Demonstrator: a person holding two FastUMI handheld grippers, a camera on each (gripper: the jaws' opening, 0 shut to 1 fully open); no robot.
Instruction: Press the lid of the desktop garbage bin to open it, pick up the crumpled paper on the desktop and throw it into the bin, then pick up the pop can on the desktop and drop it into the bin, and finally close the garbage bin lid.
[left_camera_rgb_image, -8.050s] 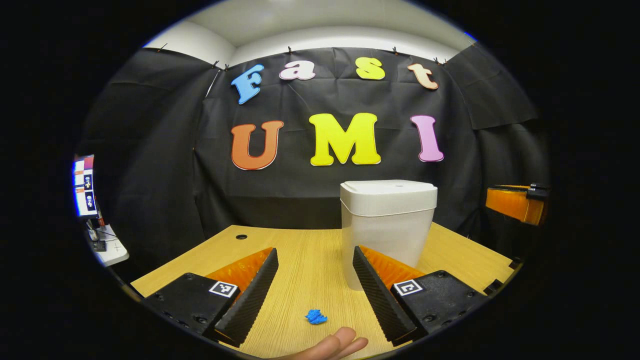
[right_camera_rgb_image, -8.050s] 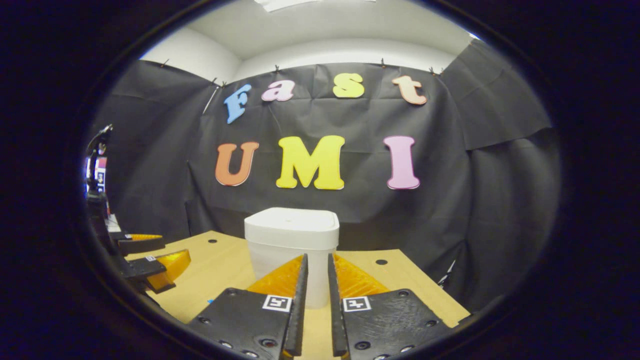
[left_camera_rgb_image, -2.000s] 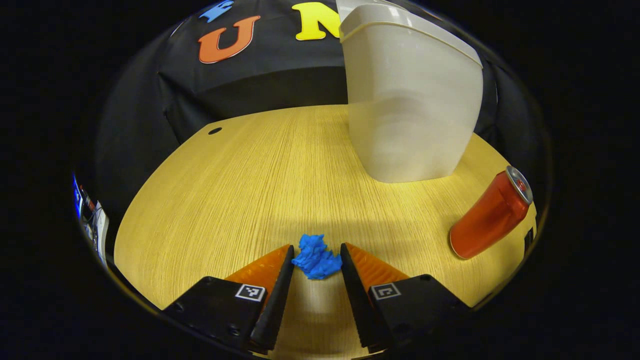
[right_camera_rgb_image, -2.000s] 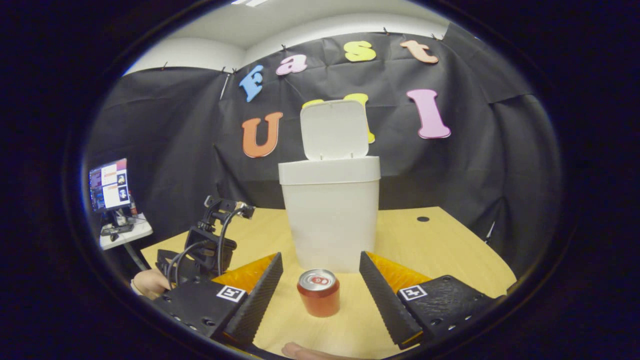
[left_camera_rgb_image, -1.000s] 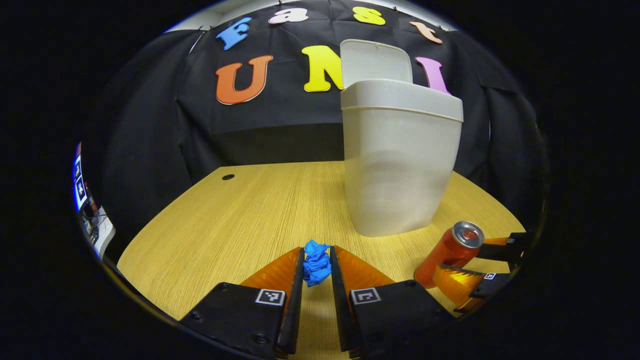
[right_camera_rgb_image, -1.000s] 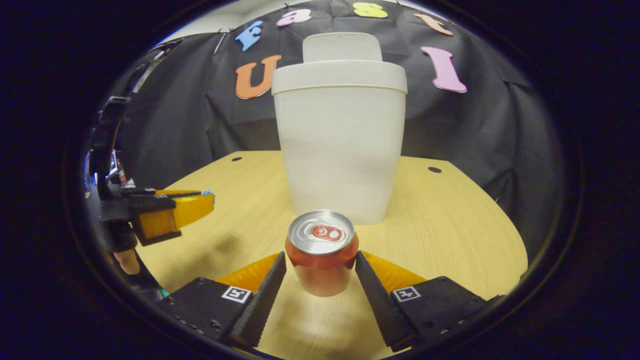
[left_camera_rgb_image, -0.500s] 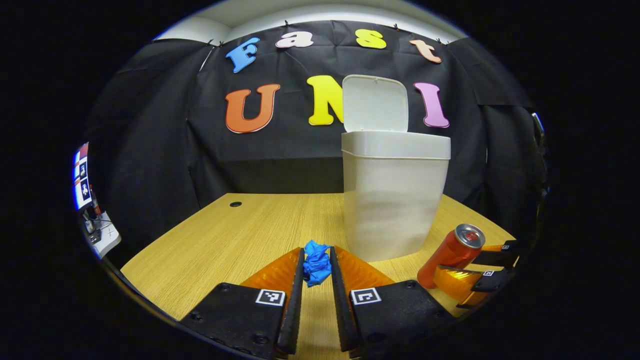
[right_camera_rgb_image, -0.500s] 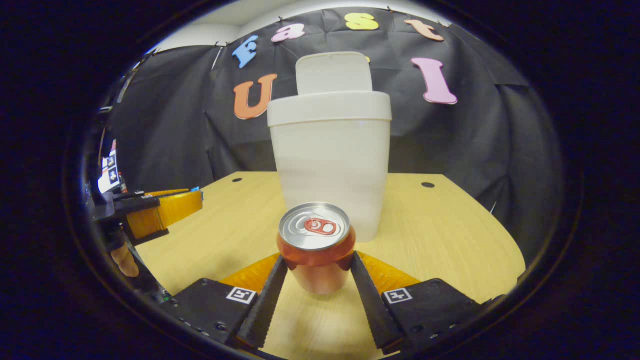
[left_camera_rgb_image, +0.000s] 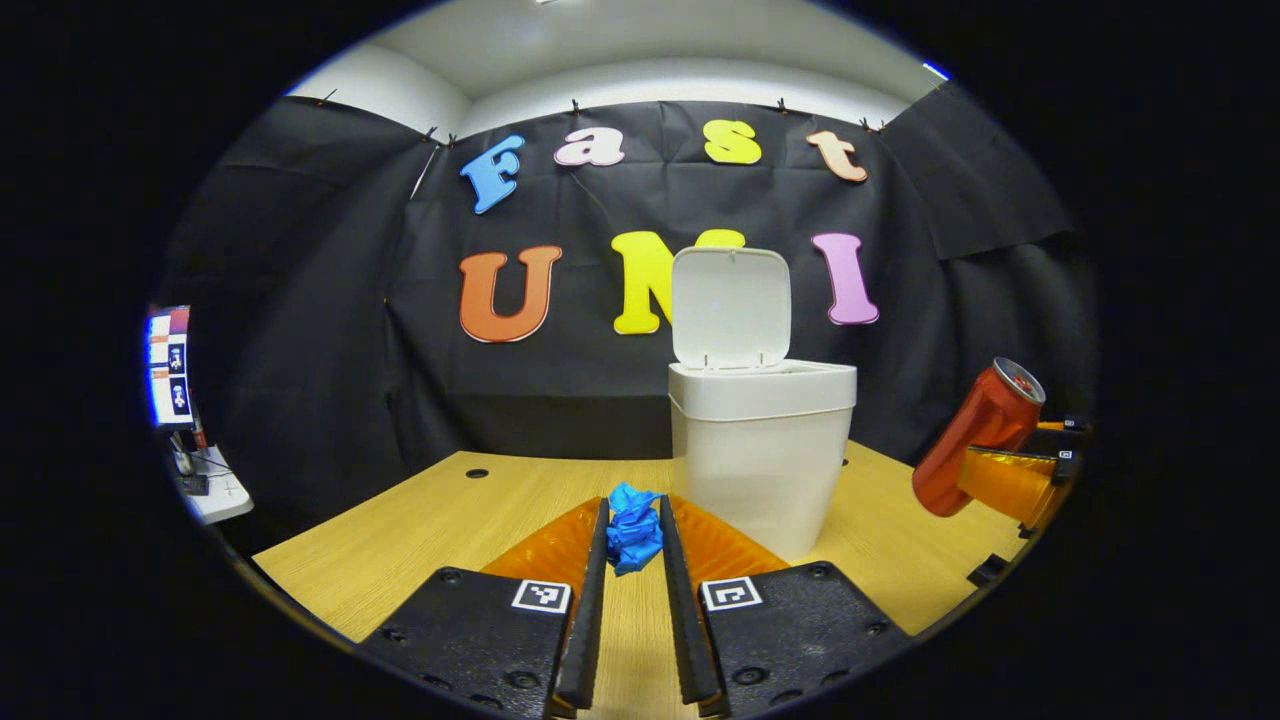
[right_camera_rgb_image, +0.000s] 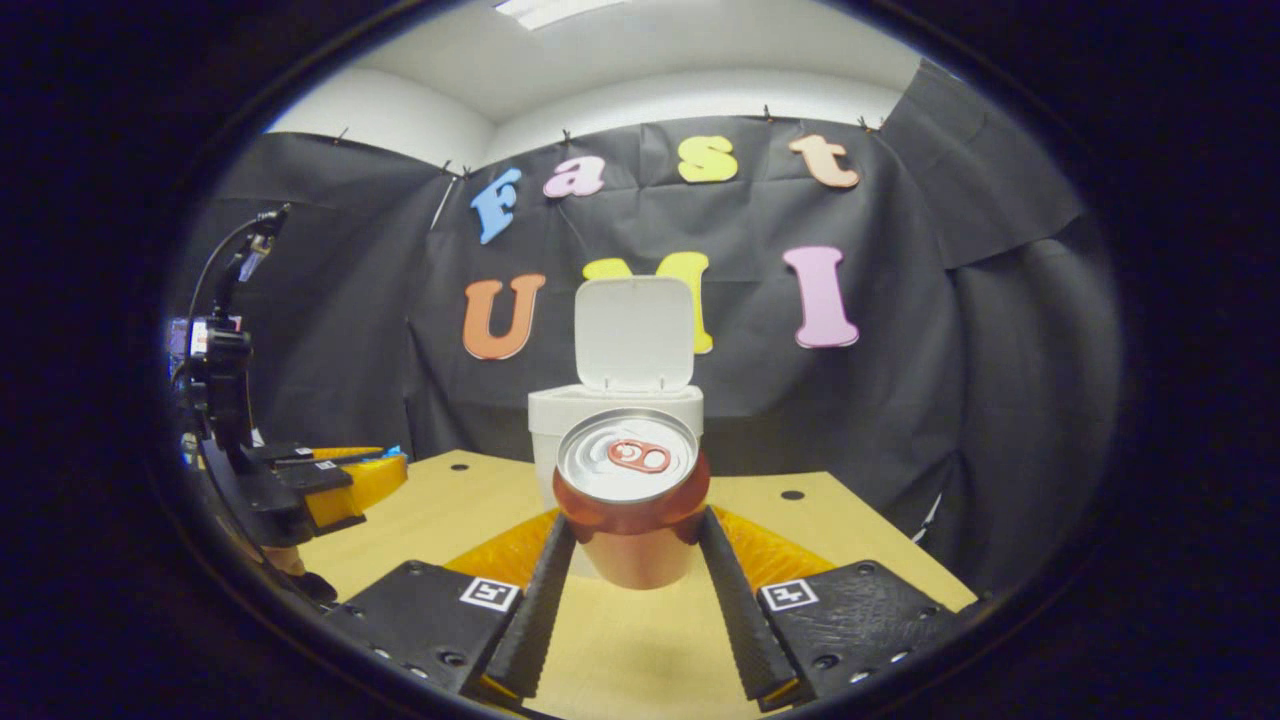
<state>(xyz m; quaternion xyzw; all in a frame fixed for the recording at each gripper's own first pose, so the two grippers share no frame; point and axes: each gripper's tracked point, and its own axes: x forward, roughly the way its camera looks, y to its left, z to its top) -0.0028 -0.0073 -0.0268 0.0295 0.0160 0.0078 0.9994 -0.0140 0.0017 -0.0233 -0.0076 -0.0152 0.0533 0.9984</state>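
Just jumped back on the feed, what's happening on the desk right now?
A person is working with a tool in each hand. The left tool is shut on the blue crumpled paper, held up off the desk. The right tool grips the red can between both fingers, also off the desk. The white bin stands ahead of both with its lid flipped up. Neither item has gone into the bin yet.

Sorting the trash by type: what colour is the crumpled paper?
Blue. The crumpled paper shows best in the left gripper view, pinched in the left gripper.
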